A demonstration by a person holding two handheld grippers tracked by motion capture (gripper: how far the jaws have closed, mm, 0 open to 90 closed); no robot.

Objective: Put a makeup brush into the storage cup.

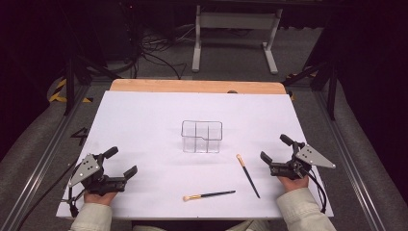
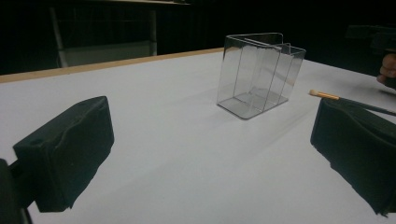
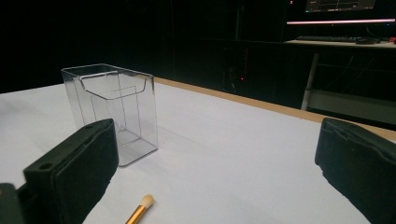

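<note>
A clear plastic container with compartments stands upright in the middle of the white table cover. Two thin black-handled brushes with gold ferrules lie in front of it: one flat along the near edge, the other slanting toward the container. My left gripper rests open at the near left, nothing between its jaws. My right gripper rests open at the near right, also empty. The left gripper view has the container and a brush tip ahead. The right gripper view has the container and a brush head.
A wooden table edge runs along the far side. Metal rails flank the table. Beyond it stand a white table frame and floor cables. A lit monitor glows in the dark background.
</note>
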